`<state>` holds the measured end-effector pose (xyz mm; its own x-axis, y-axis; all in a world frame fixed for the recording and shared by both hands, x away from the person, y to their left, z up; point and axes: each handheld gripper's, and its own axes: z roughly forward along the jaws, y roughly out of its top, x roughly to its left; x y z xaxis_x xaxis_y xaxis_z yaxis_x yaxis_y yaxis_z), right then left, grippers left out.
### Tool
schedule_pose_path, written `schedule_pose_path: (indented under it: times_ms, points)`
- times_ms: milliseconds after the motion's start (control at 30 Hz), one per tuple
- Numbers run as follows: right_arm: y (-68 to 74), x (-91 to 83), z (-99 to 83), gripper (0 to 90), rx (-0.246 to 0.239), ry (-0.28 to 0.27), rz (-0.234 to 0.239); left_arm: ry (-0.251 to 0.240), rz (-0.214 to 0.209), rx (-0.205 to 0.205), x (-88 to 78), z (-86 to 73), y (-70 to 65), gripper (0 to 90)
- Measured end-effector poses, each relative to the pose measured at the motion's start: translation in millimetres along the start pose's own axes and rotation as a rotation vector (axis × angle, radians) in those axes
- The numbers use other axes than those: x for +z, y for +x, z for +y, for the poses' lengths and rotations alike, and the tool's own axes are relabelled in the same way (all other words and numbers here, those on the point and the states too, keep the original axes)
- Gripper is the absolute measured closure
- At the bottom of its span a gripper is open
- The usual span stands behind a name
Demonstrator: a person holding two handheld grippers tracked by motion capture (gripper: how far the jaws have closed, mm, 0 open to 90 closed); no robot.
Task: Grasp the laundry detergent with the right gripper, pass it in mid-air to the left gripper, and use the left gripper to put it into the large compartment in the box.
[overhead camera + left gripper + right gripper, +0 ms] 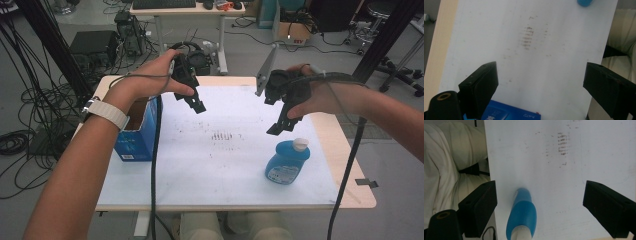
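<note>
1. Approach stage, by the look of it: both grippers up in the air over the bench (320, 192), nothing picked up yet.
2. Right gripper (278, 127) hanging just above and behind the blue bottle (287, 161), jaws spread wide and empty. Same bottle (522, 215) lying between those jaws in the right gripper view, white cap end nearest the camera, but well below them, no contact.
3. Bottle lying flat on the white sheet (225, 165), near the front right part of the bench.
4. Left gripper (196, 103) also released, jaws apart with nothing between, hovering over the sheet just beside the blue box (137, 137) at the left edge.
5. Next move, probably: drop the right gripper straight down, line the jaws across the bottle's body, then squeeze. Rounded plastic, so could roll or slip if pinched off-centre.
6. Left one likely needed for the box or the cap, hard to say which.
</note>
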<state>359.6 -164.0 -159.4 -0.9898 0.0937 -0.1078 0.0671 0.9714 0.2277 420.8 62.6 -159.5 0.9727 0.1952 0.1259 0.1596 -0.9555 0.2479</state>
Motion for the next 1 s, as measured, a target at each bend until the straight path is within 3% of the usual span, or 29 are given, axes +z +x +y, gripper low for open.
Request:
schedule_pose_path:
  times_ms: [400, 567, 867, 1000]
  points:
    - [2.8, -4.8, -4.1, 12.1, 0.003, 0.0, -0.005, -0.002, 0.001, -0.003, 0.2, 3.4, -2.8, 12.9]
    - [5.9, -14.7, -8.4, 10.3, 0.023, -0.01, -0.021, -0.008, 0.014, -0.007, -2.0, 5.7, -6.1, 14.1]
    - [9.5, -28.2, -16.9, 9.2, 0.014, -0.005, -0.033, -0.014, 0.017, -0.006, -3.2, 8.8, -6.9, 14.0]
    - [10.5, -32.5, -25.9, 8.7, 0.039, -0.041, -0.039, -0.016, 0.021, -0.01, -2.5, 9.5, -6.7, 14.0]
